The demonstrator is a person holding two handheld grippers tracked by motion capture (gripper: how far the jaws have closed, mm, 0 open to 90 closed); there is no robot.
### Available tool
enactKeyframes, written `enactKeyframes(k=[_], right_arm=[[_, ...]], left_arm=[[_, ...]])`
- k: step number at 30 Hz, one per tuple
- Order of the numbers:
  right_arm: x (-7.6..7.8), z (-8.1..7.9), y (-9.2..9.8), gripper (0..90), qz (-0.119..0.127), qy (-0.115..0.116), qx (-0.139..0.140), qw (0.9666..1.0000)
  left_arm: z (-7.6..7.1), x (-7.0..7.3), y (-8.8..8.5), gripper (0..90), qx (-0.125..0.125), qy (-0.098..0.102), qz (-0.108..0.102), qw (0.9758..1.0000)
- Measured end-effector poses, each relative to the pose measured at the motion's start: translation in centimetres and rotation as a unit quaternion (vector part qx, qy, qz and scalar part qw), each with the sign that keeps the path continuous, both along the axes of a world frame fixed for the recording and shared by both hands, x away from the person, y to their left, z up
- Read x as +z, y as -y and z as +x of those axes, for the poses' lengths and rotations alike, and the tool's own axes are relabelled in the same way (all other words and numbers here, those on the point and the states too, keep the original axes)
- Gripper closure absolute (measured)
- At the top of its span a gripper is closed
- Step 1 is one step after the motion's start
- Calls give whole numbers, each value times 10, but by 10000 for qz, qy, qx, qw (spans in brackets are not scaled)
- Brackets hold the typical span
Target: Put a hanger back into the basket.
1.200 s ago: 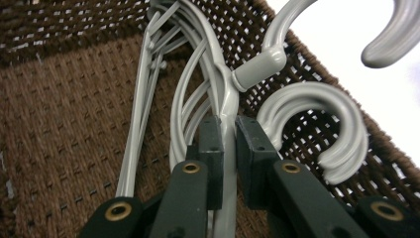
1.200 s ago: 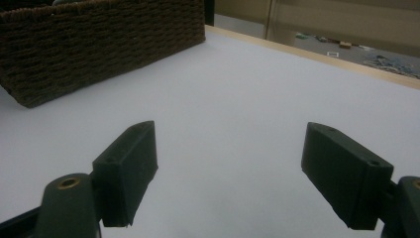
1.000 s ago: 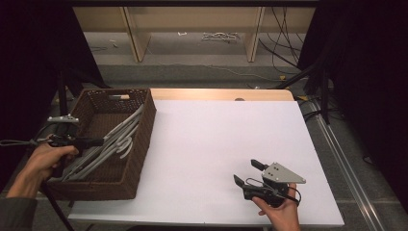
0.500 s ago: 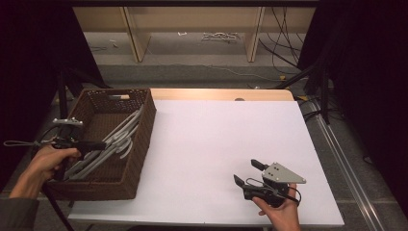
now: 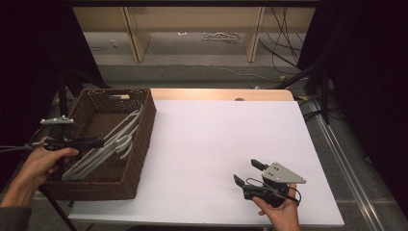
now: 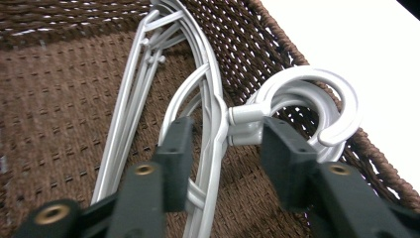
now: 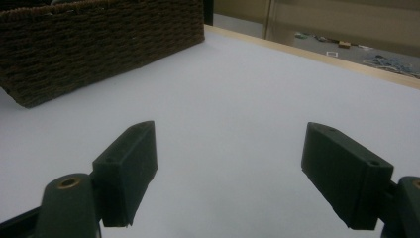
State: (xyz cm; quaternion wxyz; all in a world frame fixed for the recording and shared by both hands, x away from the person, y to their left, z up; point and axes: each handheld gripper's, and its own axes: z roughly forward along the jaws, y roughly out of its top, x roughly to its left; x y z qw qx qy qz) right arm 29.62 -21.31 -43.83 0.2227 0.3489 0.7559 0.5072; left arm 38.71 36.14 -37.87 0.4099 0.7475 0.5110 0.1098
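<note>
Several white plastic hangers point(image 5: 113, 142) lie bundled in a brown wicker basket point(image 5: 149, 115) at the table's left. My left gripper point(image 5: 98, 142) reaches into the basket from its left side. In the left gripper view the hangers' necks point(image 6: 214, 106) and their stacked hooks point(image 6: 317, 94) stand between the jaws of the left gripper point(image 6: 228, 130). Those jaws have just been opening and no longer press on the bundle, which rests on the basket floor point(image 6: 59, 99). My right gripper point(image 5: 245, 171) rests open on the white table point(image 5: 216, 139) near the front right, its jaws point(image 7: 228, 168) wide apart with nothing between them.
The basket's woven wall point(image 7: 99, 44) stands far ahead and to the left of the right gripper. White tabletop point(image 7: 237, 89) stretches between them. Behind the table's wooden back edge point(image 5: 216, 94) are a shelf unit and cables on the floor.
The left hand has shifted only slightly at the basket. The hangers and the right gripper stay where they were.
</note>
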Motion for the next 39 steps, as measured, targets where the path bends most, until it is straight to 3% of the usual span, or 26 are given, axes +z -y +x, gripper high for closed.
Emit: enactKeyframes(k=[2,5,7,11,12,13,20,27,32,39], right_arm=[[0,0,0,227,18,-4,-2,10000],[0,1,0,227,-26,93,-9,10000],[0,0,0,228,21,-2,2,10000],[-1,1,-1,227,78,30,10,10000],[0,1,1,228,-33,94,-10,9999],[-1,1,-1,227,61,22,1,10000],[0,0,0,227,22,14,-14,10000],[0,0,0,226,2,14,-6,10000],[0,0,0,227,9,-6,-6,10000],[-1,0,-1,226,67,20,2,10000]], left_arm=[[-3,3,-1,480,26,5,74,10000],[-8,6,1,454,160,194,-40,9997],[-13,9,2,441,193,305,-110,9993],[-22,14,6,393,299,425,-221,9984],[-23,15,7,386,287,457,-237,9983],[-25,16,8,375,278,480,-242,9982],[-34,20,19,281,339,722,-360,9962],[-41,22,32,234,299,1010,-455,9934],[-46,23,47,177,114,1211,-404,9918],[-53,24,69,172,-131,1358,-355,9900]])
